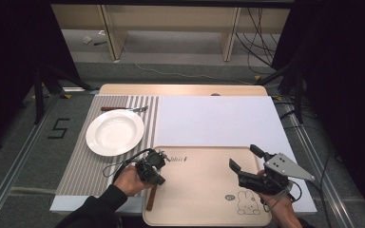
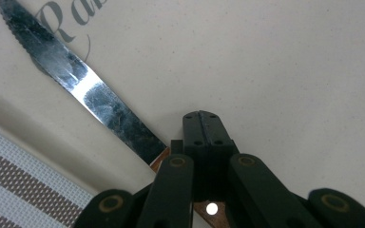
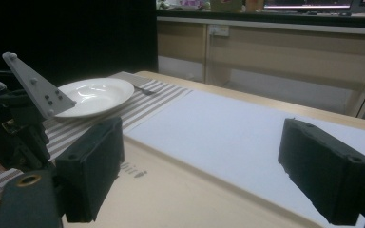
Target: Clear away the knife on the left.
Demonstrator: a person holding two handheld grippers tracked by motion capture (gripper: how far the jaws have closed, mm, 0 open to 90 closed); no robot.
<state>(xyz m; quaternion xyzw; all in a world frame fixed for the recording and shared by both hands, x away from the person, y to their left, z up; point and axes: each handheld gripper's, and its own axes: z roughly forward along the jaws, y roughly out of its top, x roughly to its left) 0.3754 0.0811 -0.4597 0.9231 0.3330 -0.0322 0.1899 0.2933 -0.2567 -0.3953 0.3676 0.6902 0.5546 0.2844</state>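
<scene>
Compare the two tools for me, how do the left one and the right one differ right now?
The left tool has its jaws shut, clamped on the knife; the right tool stands open and holds nothing. The left one sits at the tray's left edge, the right one over the tray's right side. Both are black and hand-held.

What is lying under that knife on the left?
The knife lies on the beige tray, its blade near the tray's printed lettering. The left tongs are shut on its brown handle and cover most of it, so what's beneath there stays hidden.

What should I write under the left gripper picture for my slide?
The left gripper, jaws shut on a knife at its wooden handle, over the beige tray.
</scene>
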